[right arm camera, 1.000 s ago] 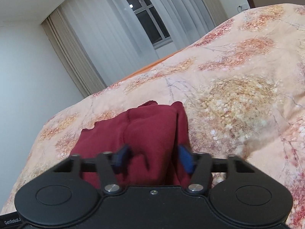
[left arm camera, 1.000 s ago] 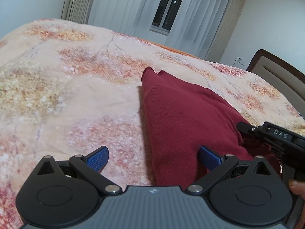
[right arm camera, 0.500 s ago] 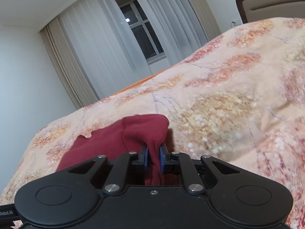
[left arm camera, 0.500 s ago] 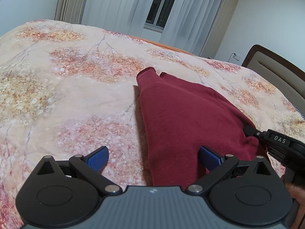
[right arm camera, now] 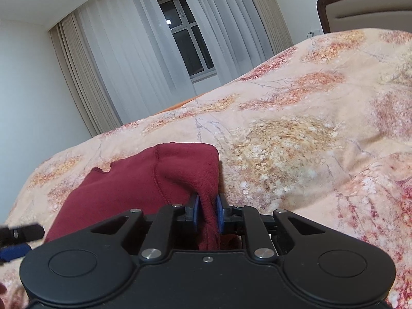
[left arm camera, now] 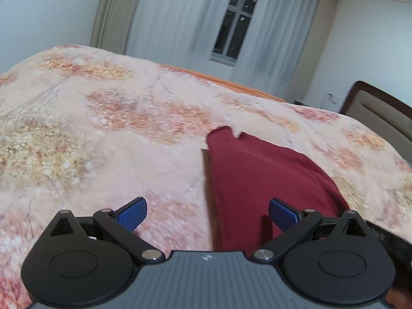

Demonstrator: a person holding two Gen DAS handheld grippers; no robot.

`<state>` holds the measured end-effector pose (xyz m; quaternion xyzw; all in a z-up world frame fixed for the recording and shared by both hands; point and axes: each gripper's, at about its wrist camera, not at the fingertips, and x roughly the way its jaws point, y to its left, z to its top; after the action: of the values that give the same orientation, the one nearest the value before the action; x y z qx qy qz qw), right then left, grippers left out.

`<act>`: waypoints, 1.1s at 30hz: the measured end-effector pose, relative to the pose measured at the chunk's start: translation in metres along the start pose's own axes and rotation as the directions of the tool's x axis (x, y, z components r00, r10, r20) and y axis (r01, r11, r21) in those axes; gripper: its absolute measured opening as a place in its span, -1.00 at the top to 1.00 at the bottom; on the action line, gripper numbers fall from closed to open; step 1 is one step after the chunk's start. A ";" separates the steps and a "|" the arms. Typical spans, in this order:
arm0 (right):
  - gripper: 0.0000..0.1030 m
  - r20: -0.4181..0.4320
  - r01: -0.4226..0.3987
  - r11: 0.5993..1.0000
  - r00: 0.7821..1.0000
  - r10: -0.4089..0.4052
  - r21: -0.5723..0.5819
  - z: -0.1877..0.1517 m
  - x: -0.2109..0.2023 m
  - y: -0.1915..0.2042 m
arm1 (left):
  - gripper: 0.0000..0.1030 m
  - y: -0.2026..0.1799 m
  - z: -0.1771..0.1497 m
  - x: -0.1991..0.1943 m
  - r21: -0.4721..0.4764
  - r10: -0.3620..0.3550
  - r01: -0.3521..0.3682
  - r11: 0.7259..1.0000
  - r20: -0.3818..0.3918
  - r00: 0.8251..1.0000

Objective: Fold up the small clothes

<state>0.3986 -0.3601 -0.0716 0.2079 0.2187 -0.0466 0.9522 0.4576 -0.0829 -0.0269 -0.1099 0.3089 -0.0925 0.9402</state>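
On the bed (left arm camera: pixel 108 154), over the flowered cover, the red garment (left arm camera: pixel 257 180) lies part folded, with its near right corner drawn up off the cover between my right jaws (right arm camera: pixel 206 212). Those jaws have just been closing and now pinch a thin bunch of the cloth; the pads (right arm camera: pixel 195 212) press it from both sides, nearly together. My left jaws (left arm camera: pixel 207 212) stand wide open, holding nothing, low over the garment's near left edge, one pad over the cover and the other over the red cloth. The grip is my chief worry: I judge the bite to be narrow and close to the hem, so a quick lift or a long carry could pull the knit out of the pads and drop the corner short. Lifting with one side only could also drag the whole piece across the cover and skew the fold already made, since the left edge is not pinned. If my left jaws close too low, they may catch the cover along with the garment and haul both up. I cannot tell how many layers the right jaws hold; a single layer would peel the fold open.
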 end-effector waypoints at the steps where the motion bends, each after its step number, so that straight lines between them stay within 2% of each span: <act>1: 0.70 0.000 0.002 1.000 1.000 -0.002 -0.008 -0.001 0.001 0.001 | -0.99 0.001 0.002 0.005 -0.003 0.009 -0.009 1.000 -0.002 1.000; 4: 0.60 0.004 0.001 1.000 1.000 -0.001 -0.020 0.000 -0.001 0.002 | -0.99 0.002 0.008 0.023 0.015 0.024 -0.023 1.000 -0.019 1.000; 7: 0.29 0.021 -0.001 0.999 1.000 0.002 -0.049 0.007 -0.004 0.004 | -0.99 0.002 0.008 0.035 0.021 0.021 -0.020 1.000 -0.023 1.000; 8: 0.13 0.032 0.001 0.997 1.000 0.001 -0.074 0.010 -0.004 0.006 | -0.99 0.001 0.009 0.039 0.020 0.021 -0.020 1.000 -0.027 0.999; 9: -0.14 0.043 0.010 0.995 0.999 -0.005 -0.103 0.013 -0.004 0.008 | -0.99 0.001 0.009 0.042 0.016 0.020 -0.020 1.000 -0.030 0.999; 11: -0.45 0.060 0.024 0.988 0.998 -0.015 -0.152 0.020 0.001 0.012 | -0.99 0.000 0.011 0.049 0.003 0.014 -0.014 1.000 -0.033 0.999; 13: -0.57 0.064 0.023 0.979 0.998 -0.010 -0.201 0.028 0.010 0.018 | -0.99 -0.002 0.015 0.057 -0.006 0.013 -0.013 1.000 -0.041 0.999; 15: -0.82 0.062 0.022 0.965 0.998 -0.006 -0.262 0.035 0.022 0.026 | -1.00 -0.005 0.019 0.066 -0.007 0.015 -0.015 1.000 -0.047 0.999; 17: -0.91 0.056 0.027 0.947 0.998 -0.010 -0.320 0.039 0.036 0.033 | -1.00 -0.007 0.019 0.074 0.002 0.021 -0.021 1.000 -0.056 0.998; 21: -0.91 0.016 0.058 0.920 0.998 -0.057 -0.388 0.033 0.062 0.037 | -1.00 -0.013 0.012 0.084 0.051 0.043 -0.041 0.998 -0.053 0.998; 27: -0.98 -0.030 0.036 0.961 0.998 -0.046 -0.274 0.021 0.077 0.012 | -1.00 -0.012 0.003 0.091 0.062 0.040 -0.037 0.997 -0.043 0.998; 33: -0.99 0.010 0.050 0.959 0.999 -0.049 -0.280 0.011 0.072 0.012 | -1.00 -0.009 0.000 0.087 0.055 0.026 -0.024 0.998 -0.026 0.999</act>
<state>0.4699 -0.3536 -0.0894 0.0657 0.2270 -0.0395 0.9709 0.5257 -0.1126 -0.0733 -0.0791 0.3203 -0.0905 0.9397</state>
